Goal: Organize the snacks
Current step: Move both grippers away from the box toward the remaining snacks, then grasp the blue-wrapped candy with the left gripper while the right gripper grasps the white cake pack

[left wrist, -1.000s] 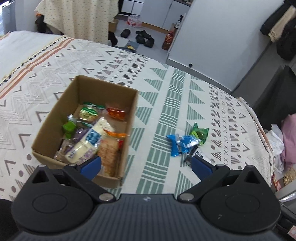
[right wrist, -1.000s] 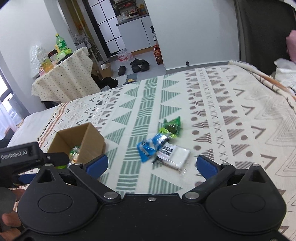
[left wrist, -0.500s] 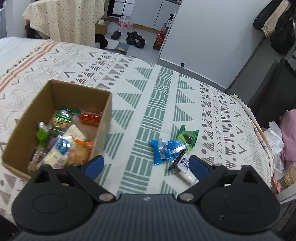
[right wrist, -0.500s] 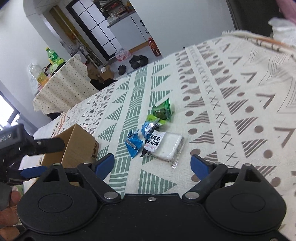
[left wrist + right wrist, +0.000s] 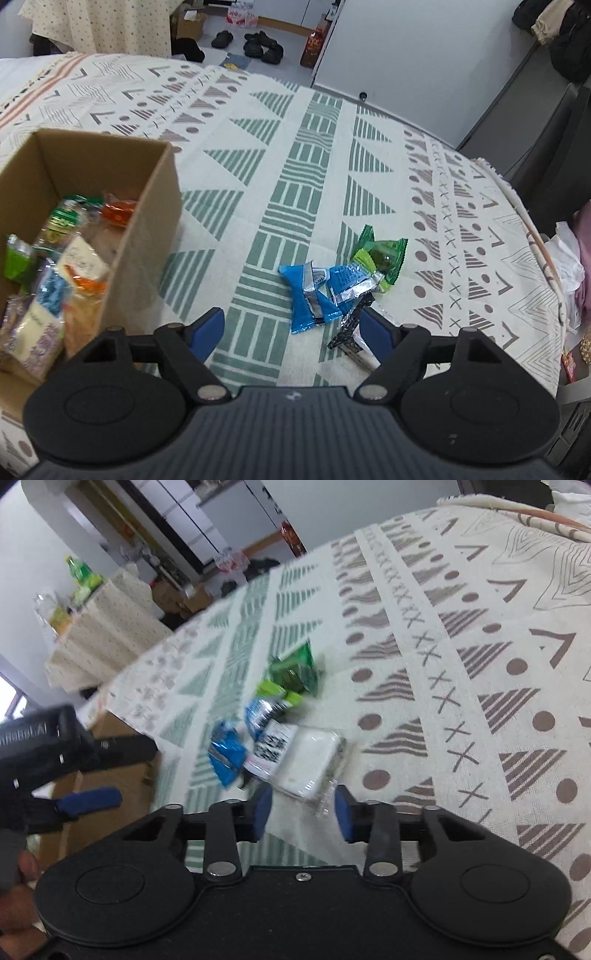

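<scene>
A pile of loose snacks lies on the patterned bedspread: two blue packets (image 5: 308,295) (image 5: 226,753), a green packet (image 5: 384,254) (image 5: 295,670) and a white packet with a black-and-white label (image 5: 306,760) (image 5: 351,332). My left gripper (image 5: 291,328) hovers just short of the blue packets with its jaws closing and nothing pressed between them. My right gripper (image 5: 303,808) is low over the white packet. Its jaws are closing, with the packet's clear near edge between the tips and not clamped. A cardboard box (image 5: 155,206) (image 5: 114,775) holding several snacks stands to the left.
The bedspread's fringed edge (image 5: 532,229) drops off on the right beside a dark chair (image 5: 554,140). Shoes (image 5: 258,44) and a table under a dotted cloth (image 5: 107,635) stand beyond the bed. A hand (image 5: 18,867) holds the left gripper, whose blue finger (image 5: 88,799) hangs by the box.
Both grippers have come down toward the snack pile. The right jaws have narrowed sharply around the white packet's near edge, and the left jaws have narrowed a little. In the left view the box has slid leftward.
</scene>
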A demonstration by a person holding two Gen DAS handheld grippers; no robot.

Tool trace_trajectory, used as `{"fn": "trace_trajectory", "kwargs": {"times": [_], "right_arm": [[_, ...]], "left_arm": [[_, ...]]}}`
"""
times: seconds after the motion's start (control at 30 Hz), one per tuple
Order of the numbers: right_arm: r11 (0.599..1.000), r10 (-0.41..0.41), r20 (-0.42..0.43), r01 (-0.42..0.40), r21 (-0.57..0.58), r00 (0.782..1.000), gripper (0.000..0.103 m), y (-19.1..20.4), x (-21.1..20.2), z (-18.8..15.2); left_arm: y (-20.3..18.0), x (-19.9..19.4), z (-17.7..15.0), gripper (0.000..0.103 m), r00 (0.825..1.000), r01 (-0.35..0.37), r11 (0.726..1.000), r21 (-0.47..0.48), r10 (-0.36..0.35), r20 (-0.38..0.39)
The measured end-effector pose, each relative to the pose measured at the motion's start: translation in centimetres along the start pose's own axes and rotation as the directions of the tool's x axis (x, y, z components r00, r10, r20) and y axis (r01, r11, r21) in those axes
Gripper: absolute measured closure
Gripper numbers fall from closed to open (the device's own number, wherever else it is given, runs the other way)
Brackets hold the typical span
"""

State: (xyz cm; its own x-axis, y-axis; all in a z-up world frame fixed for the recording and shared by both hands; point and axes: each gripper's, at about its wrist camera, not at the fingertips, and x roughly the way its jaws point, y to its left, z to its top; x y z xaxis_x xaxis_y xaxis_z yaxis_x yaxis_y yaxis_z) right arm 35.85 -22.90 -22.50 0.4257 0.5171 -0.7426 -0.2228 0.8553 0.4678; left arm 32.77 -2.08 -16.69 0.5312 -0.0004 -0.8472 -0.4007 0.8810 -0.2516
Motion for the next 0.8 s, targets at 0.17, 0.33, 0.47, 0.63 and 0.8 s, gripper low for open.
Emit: {"fn": "trace_trajectory", "kwargs": {"times": [0.17, 0.33, 0.47, 0.63, 0.8], "right_arm": [[0.998, -0.047, 0.014, 0.048, -0.029, 0.999, 0.086, -0.4, 0.1, 0.2], [0.995, -0.093, 0.042, 0.094, -0.019, 0.995, 0.089, -1.1, -0.4, 0.8], [0.988, -0.149, 0.060, 0.151, -0.035, 0.987, 0.089, -1.5, -0.6, 1.4], [0.971, -0.235, 0.080, 0.238, -0.033, 0.969, 0.082, -1.8, -0.9, 1.9], [0.972, -0.232, 0.162, 0.235, -0.002, 0.959, 0.031, -1.7, -1.7, 2.6]], "left_arm": [[-0.1, 2.1, 0.2, 0.023, 1.000, 0.007, 1.000, -0.006, -0.007, -0.012], [0.0, 4.2, 0.6, 0.030, 1.000, 0.010, 1.000, -0.028, -0.010, -0.023], [-0.1, 5.8, 0.6, 0.040, 0.999, 0.017, 0.999, -0.039, -0.018, -0.032], [-0.4, 7.0, 0.5, 0.053, 0.999, 0.021, 0.999, -0.043, -0.022, -0.035], [0.0, 6.9, 0.8, 0.074, 0.999, 0.014, 0.999, -0.048, -0.016, -0.040]]}}
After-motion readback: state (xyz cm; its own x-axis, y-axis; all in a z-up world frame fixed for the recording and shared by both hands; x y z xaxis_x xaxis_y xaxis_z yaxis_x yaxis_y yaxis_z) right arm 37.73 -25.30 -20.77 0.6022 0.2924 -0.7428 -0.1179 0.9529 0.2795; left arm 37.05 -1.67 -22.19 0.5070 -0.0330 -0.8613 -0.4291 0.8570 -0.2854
